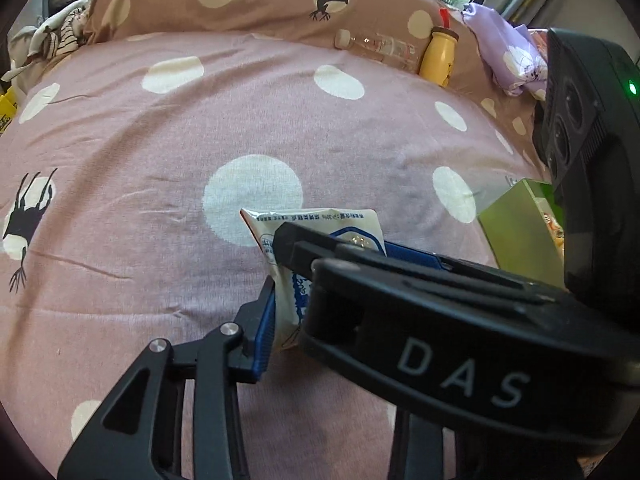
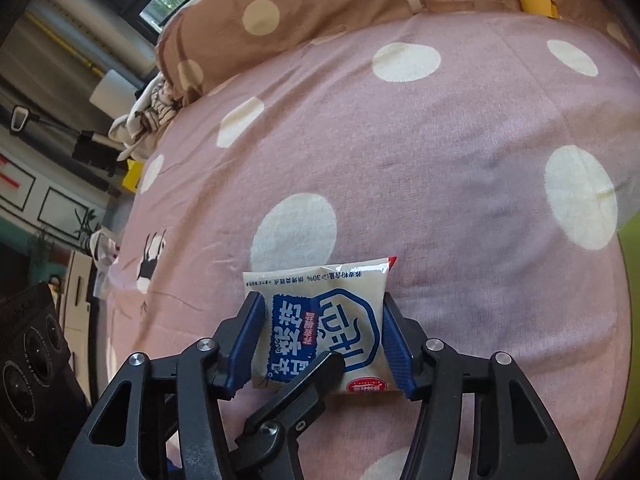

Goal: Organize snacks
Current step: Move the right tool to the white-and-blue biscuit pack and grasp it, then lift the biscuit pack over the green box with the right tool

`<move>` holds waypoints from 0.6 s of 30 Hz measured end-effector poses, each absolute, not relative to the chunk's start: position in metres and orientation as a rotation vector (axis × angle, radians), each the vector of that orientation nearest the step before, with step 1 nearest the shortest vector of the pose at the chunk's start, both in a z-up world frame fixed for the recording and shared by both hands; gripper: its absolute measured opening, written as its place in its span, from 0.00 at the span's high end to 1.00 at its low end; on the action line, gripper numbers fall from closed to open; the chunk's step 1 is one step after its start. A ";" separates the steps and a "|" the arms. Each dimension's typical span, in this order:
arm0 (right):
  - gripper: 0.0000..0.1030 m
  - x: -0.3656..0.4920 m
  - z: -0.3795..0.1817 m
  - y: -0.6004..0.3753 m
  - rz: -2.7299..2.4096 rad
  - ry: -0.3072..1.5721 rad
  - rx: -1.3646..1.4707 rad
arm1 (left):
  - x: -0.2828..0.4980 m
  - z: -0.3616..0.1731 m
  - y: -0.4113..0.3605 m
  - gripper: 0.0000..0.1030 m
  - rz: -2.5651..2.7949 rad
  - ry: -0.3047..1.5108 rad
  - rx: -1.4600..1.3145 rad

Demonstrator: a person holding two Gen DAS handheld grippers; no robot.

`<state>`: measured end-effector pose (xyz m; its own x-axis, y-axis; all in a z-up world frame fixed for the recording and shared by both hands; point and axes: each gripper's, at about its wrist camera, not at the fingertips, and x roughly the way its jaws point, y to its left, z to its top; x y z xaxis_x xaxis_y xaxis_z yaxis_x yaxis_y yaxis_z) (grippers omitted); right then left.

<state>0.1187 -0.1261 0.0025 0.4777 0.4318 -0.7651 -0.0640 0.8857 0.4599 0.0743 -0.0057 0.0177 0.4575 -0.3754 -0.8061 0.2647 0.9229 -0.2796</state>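
A small snack packet, judged light, soft and crinkly, is pinched across its side edges by the right claw and likewise clamped in the left claw, above the bedspread.

One snack packet (two bottles)

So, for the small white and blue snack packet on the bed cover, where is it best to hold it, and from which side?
Grip the white and blue snack packet across its two side edges, coming from above and from the near side. It lies flat on soft bedding, so its edges are the reachable parts. The right gripper already presses both side edges; the left gripper also pinches it.
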 end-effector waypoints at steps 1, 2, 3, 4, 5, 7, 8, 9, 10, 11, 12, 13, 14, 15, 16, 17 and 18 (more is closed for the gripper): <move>0.42 0.115 0.006 -0.126 0.311 1.024 0.395 | 0.072 0.020 -0.006 0.66 -0.397 1.016 -0.119; 0.42 0.114 0.007 -0.126 0.310 1.016 0.392 | 0.070 0.023 -0.007 0.66 -0.398 1.007 -0.116; 0.42 0.110 0.011 -0.125 0.308 1.003 0.389 | 0.066 0.027 -0.008 0.66 -0.400 0.994 -0.112; 0.42 0.106 0.014 -0.126 0.305 0.989 0.386 | 0.064 0.030 -0.010 0.66 -0.402 0.984 -0.111; 0.42 0.101 0.018 -0.127 0.302 0.973 0.385 | 0.060 0.034 -0.010 0.67 -0.406 0.975 -0.111; 0.42 0.092 0.025 -0.129 0.295 0.944 0.384 | 0.053 0.042 -0.013 0.67 -0.418 0.950 -0.107; 0.42 0.086 0.030 -0.130 0.292 0.925 0.387 | 0.048 0.047 -0.014 0.67 -0.423 0.937 -0.104; 0.42 0.081 0.034 -0.132 0.290 0.912 0.390 | 0.042 0.053 -0.015 0.67 -0.431 0.920 -0.095; 0.42 0.075 0.039 -0.134 0.288 0.894 0.391 | 0.037 0.057 -0.017 0.67 -0.436 0.905 -0.091; 0.42 0.067 0.044 -0.135 0.288 0.874 0.388 | 0.033 0.061 -0.018 0.67 -0.440 0.893 -0.088; 0.42 0.061 0.050 -0.137 0.286 0.856 0.384 | 0.026 0.068 -0.020 0.67 -0.448 0.875 -0.083; 0.42 0.057 0.054 -0.136 0.284 0.843 0.379 | 0.022 0.072 -0.022 0.67 -0.455 0.863 -0.081; 0.42 0.048 0.060 -0.138 0.278 0.820 0.369 | 0.016 0.077 -0.024 0.67 -0.464 0.849 -0.073; 0.42 0.040 0.067 -0.139 0.270 0.800 0.361 | 0.009 0.084 -0.028 0.67 -0.474 0.829 -0.064; 0.42 0.034 0.072 -0.140 0.265 0.785 0.356 | 0.002 0.089 -0.032 0.67 -0.483 0.812 -0.053; 0.42 0.026 0.077 -0.143 0.259 0.765 0.351 | -0.005 0.093 -0.037 0.67 -0.494 0.797 -0.040; 0.42 0.016 0.082 -0.148 0.250 0.743 0.353 | -0.014 0.098 -0.044 0.67 -0.510 0.779 -0.025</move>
<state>0.0159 -0.1481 0.0816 0.7111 0.3436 -0.6134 -0.0974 0.9122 0.3980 -0.0139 -0.0444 0.0978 0.5971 -0.4483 -0.6652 0.4305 0.8788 -0.2059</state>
